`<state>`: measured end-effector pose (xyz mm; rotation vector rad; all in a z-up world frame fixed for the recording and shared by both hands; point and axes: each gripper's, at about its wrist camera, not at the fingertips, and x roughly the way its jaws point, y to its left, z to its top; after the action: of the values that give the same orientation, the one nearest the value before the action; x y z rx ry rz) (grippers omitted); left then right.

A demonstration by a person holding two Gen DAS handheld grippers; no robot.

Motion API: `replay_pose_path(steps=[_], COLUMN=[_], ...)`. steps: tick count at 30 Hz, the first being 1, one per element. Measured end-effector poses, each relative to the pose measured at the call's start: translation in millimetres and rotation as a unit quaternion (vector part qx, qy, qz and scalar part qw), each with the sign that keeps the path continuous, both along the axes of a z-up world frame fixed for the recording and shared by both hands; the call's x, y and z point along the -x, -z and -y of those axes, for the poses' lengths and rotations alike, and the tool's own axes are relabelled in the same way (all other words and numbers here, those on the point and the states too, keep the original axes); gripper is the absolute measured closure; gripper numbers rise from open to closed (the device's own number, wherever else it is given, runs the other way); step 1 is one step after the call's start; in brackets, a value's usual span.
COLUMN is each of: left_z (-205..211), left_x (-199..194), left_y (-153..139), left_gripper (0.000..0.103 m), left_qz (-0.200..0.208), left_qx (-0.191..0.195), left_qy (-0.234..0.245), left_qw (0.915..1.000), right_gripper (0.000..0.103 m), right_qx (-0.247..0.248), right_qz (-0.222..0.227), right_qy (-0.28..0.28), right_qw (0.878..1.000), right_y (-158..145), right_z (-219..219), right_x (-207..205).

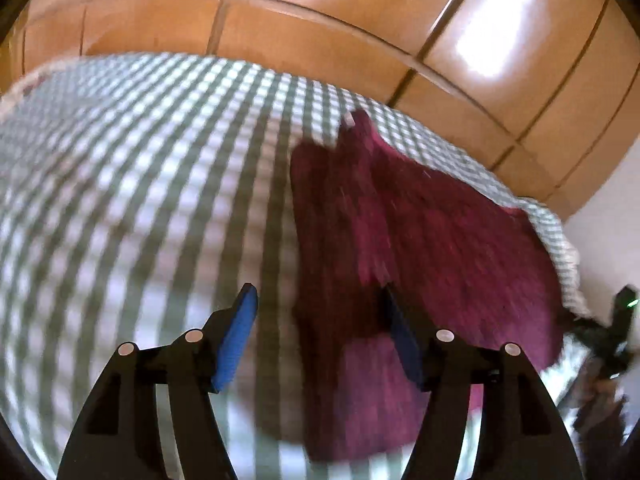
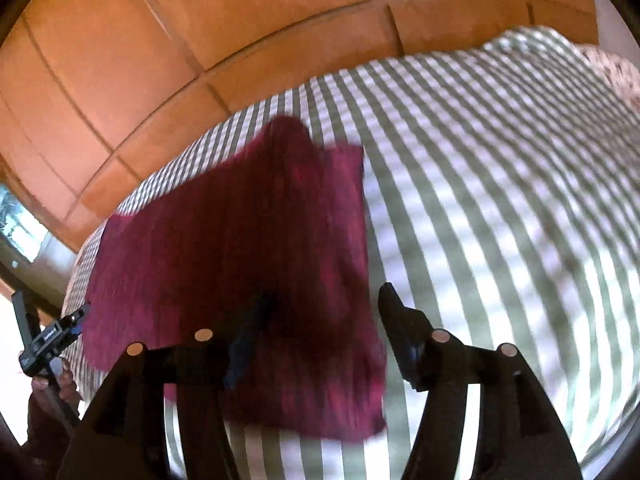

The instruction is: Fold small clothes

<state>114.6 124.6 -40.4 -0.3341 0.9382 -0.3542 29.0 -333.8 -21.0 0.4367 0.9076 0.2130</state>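
Both my left gripper (image 1: 320, 320) and right gripper (image 2: 320, 320) are spread over the dark red knitted garment (image 1: 420, 232) near the green-checked bedcover's (image 1: 140, 180) edge, and only the right view shows a window (image 2: 18, 220).

My left gripper (image 1: 320, 312) points steeply downward, jaws spread apart, blue pads (image 1: 236, 344) bare with nothing pinched between them. My right gripper (image 2: 324, 312) matches that downward tilt, jaws likewise spread and gripping nothing.

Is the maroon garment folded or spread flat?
Folded, it seems: the maroon garment lies on the checked bedcover as a compact rectangle with layered edges. Motion blur hides detail.
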Motion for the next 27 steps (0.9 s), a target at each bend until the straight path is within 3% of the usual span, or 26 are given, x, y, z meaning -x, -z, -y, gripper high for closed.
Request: replay_pose_path(steps=[5,6,7,8,11,17,23,27], left_z=[0.6,0.9,1.3,1.5,2.5,-9.1,-20.0,-24.9], left_x=[40.4,42.5,43.1,43.3,49.2,73.1,122.8,122.1], left_y=[19.5,22.5,23.7,23.4,14.4,1.1,0.9,-9.0], left_gripper=[0.041,0.047,0.069,0.075,0.088,0.090,0.090,0.081], left_qz=[-0.020,-0.025,-0.029,-0.038,-0.030,-0.031,-0.057,-0.046], left_qx=[0.015,0.022,0.044,0.064,0.049,0.061,0.057,0.051], left_qy=[0.010,0.009,0.017,0.022,0.022,0.038,0.048,0.041], left_qw=[0.9996,0.9994,0.9984,0.9970,0.9981,0.9970,0.9956,0.9968], right_gripper=[0.049,0.057,0.069,0.074,0.091,0.092,0.092,0.084], right_qx=[-0.014,-0.009,-0.010,-0.011,-0.011,-0.029,-0.026,-0.025], right_qz=[-0.017,-0.015,-0.016,-0.016,-0.004,0.005,-0.032,-0.014], right_qy=[-0.002,0.005,0.011,0.014,0.005,-0.020,-0.041,-0.023], right_qw=[1.000,1.000,1.000,1.000,1.000,0.999,0.998,0.999], right_y=[20.5,21.4,21.4,20.4,8.6,-9.7,1.7,-7.9], right_z=[-9.4,-11.4,-11.3,-10.3,-7.5,1.3,7.1,12.4], right_x=[31.8,32.4,30.8,30.6,35.9,67.4,107.0,106.5])
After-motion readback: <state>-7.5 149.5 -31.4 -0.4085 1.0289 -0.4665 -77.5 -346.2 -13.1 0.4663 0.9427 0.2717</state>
